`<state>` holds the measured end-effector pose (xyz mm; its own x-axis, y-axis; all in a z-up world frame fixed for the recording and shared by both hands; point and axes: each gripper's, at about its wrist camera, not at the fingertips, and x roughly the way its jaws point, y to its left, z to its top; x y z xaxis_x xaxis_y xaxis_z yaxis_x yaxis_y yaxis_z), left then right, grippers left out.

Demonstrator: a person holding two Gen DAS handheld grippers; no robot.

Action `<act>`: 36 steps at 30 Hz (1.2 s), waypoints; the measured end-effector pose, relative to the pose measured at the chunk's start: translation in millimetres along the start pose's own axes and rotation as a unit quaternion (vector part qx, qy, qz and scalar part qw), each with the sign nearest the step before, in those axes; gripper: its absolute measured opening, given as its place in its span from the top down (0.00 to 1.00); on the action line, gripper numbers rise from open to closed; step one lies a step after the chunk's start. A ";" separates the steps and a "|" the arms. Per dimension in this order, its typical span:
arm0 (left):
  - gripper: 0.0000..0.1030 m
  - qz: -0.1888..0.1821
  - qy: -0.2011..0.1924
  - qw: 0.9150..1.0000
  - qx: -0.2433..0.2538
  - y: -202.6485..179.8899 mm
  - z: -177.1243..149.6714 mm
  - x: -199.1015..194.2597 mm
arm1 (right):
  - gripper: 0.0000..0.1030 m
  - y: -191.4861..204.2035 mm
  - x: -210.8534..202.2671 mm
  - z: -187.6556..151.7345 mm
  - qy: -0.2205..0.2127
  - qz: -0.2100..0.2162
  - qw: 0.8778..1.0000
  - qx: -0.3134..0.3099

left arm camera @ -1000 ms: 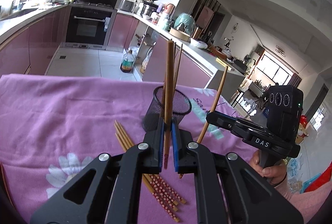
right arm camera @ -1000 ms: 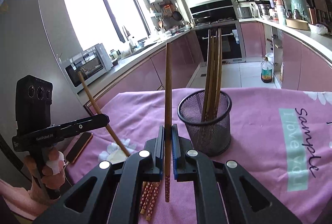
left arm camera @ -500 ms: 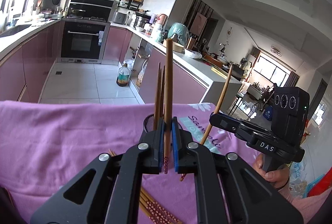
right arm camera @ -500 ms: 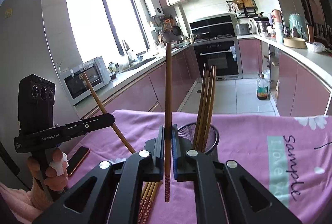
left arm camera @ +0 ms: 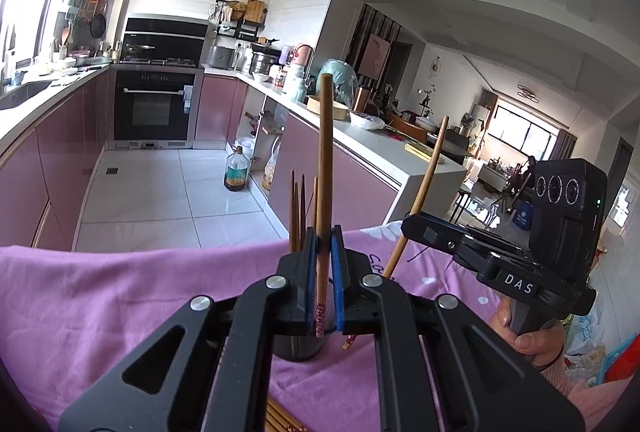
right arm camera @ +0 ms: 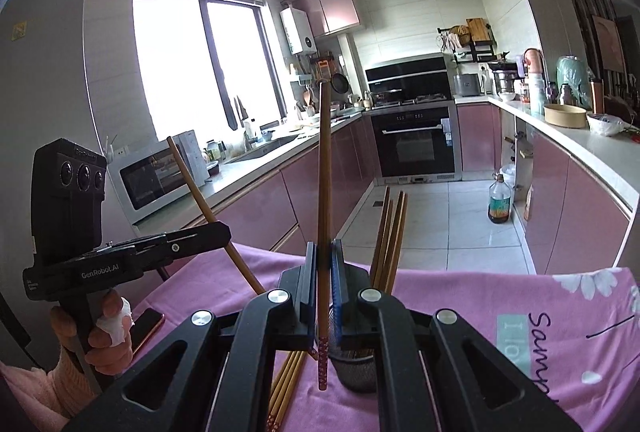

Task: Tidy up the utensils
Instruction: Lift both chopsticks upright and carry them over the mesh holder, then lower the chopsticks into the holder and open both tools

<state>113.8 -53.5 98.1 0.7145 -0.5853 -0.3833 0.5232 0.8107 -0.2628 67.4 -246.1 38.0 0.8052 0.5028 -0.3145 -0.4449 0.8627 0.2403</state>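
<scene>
Your left gripper (left arm camera: 324, 284) is pinching one chopstick (left arm camera: 323, 168) upright, just above the cup (left arm camera: 298, 346). Your right gripper (right arm camera: 324, 296) is pinching another stick (right arm camera: 323, 192) upright, just left of the cup (right arm camera: 356, 372). More sticks (right arm camera: 286, 388) are lying on the pink cloth (right arm camera: 460, 304) left of the cup.

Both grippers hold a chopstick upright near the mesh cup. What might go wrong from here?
1. The left gripper clamps its chopstick near the bottom end, so the long top could swing or slip.
2. The mesh cup already holds chopsticks; a new one could jam against them or tip the cup.
3. The right gripper works beside the left one, so they could collide.
</scene>
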 end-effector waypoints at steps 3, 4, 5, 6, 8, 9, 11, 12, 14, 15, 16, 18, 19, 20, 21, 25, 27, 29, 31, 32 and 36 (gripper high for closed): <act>0.93 0.008 -0.005 1.000 0.012 -3.8 6.1 1.6 | 0.95 -1.7 -0.4 7.9 -0.010 -0.004 1.000 -0.001; 0.93 0.011 -0.006 1.000 0.017 -5.6 7.2 1.9 | 0.95 -1.9 -0.4 9.4 -0.011 -0.005 1.000 -0.002; 0.93 0.013 -0.007 1.000 0.021 -7.1 7.2 2.1 | 0.95 -1.6 0.0 10.9 -0.014 -0.007 1.000 -0.002; 0.93 0.017 -0.007 0.999 0.026 -8.6 7.9 3.4 | 0.95 -3.3 1.0 12.9 -0.016 -0.010 1.000 -0.002; 0.93 0.020 -0.001 0.999 0.028 -10.1 8.1 6.8 | 0.95 -6.1 2.3 14.0 -0.017 -0.013 1.000 0.003; 0.93 0.022 0.002 0.999 0.028 -9.4 7.8 9.4 | 0.95 -7.6 3.7 14.3 -0.018 -0.016 1.000 0.004; 0.93 0.026 0.009 0.999 0.028 -7.8 9.1 14.9 | 0.95 -10.2 6.6 12.5 -0.017 -0.020 1.000 0.009; 0.93 0.028 0.013 0.999 0.029 -7.9 7.9 18.2 | 0.95 -11.9 9.3 11.6 -0.015 -0.020 1.000 0.013; 0.93 0.031 0.021 0.999 0.028 -11.1 5.0 24.1 | 0.95 -13.9 14.4 9.0 -0.012 -0.025 0.999 0.017; 0.93 0.033 0.027 0.999 0.028 -11.7 3.5 27.5 | 0.95 -15.6 17.8 7.7 -0.008 -0.025 0.999 0.021; 0.93 0.035 0.032 0.998 0.028 -12.5 2.4 30.5 | 0.95 -16.9 21.8 7.3 -0.006 -0.025 0.999 0.025; 0.93 0.035 0.040 0.998 0.027 -14.0 0.5 34.2 | 0.95 -19.0 26.7 4.3 -0.001 -0.029 0.999 0.029; 0.93 0.034 0.044 0.998 0.027 -13.7 0.9 34.2 | 0.95 -19.5 28.9 3.9 0.001 -0.029 0.999 0.030; 0.93 0.033 0.047 0.998 0.028 -13.6 1.2 35.6 | 0.95 -20.4 31.6 2.6 0.003 -0.030 0.999 0.032; 0.93 0.033 0.050 0.998 0.028 -14.0 0.1 36.5 | 0.95 -20.9 34.6 1.1 0.006 -0.032 0.999 0.032; 0.93 0.028 0.063 0.997 0.031 -16.2 1.3 37.2 | 0.95 -23.4 46.1 -2.5 0.020 -0.038 0.999 0.031; 0.93 0.027 0.071 0.997 0.033 -16.6 -1.2 37.5 | 0.95 -24.4 51.7 -6.9 0.029 -0.039 0.998 0.032; 0.93 0.027 0.081 0.996 0.035 -16.6 -2.1 40.5 | 0.95 -25.4 58.7 -11.3 0.042 -0.041 0.998 0.033; 0.93 0.023 0.093 0.995 0.036 -16.4 -5.5 44.0 | 0.95 -26.4 65.2 -14.0 0.054 -0.041 0.997 0.034; 0.93 0.021 0.097 0.994 0.035 -15.4 -6.8 46.2 | 0.95 -26.7 67.3 -14.6 0.058 -0.042 0.997 0.034; 0.93 0.022 0.120 0.992 0.026 -9.0 -11.8 59.9 | 0.95 -29.2 78.1 -18.2 0.084 -0.051 0.995 0.033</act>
<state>146.4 -95.6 67.0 0.6085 -0.5246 -0.5955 0.5224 0.8296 -0.1970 136.1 -231.1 -10.3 0.7657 0.4192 -0.4878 -0.3326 0.9072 0.2575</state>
